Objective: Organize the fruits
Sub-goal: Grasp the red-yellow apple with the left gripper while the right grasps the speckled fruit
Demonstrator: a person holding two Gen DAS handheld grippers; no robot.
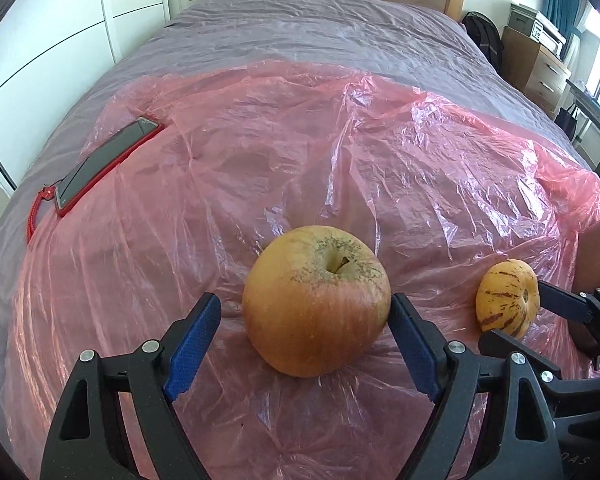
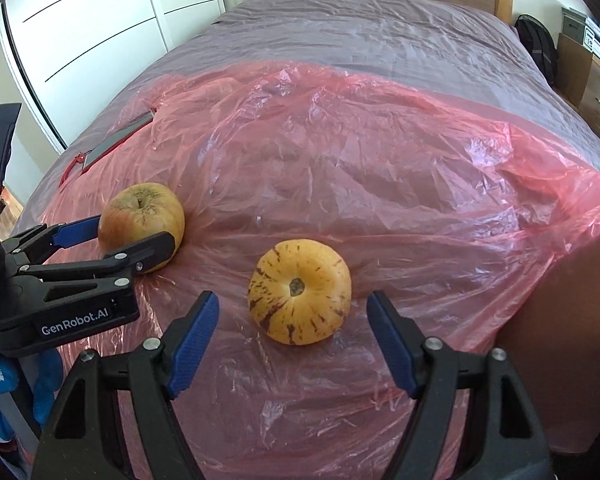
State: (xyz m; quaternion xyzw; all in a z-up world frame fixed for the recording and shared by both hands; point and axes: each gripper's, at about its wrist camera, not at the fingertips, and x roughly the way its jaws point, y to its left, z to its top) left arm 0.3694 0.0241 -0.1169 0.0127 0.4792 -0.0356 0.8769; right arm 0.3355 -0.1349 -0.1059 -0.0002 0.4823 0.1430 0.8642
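A yellow-red apple [image 1: 316,300] rests on the pink plastic sheet [image 1: 260,160] on the bed. My left gripper [image 1: 304,312] is open around the apple; its right finger touches the apple's side, the left finger stands apart. In the right wrist view the apple [image 2: 140,220] lies at the left with the left gripper [image 2: 136,236] around it. A yellow fruit with purple stripes [image 2: 300,292] lies between the open fingers of my right gripper [image 2: 292,308], touching neither. It shows in the left wrist view [image 1: 506,296] with the right gripper [image 1: 520,308] around it.
A phone in a red case [image 1: 108,160] with a red cord lies at the sheet's left edge. The bed has a grey cover [image 1: 300,32] and wooden headboard. A white wardrobe stands left; drawers and a backpack stand right.
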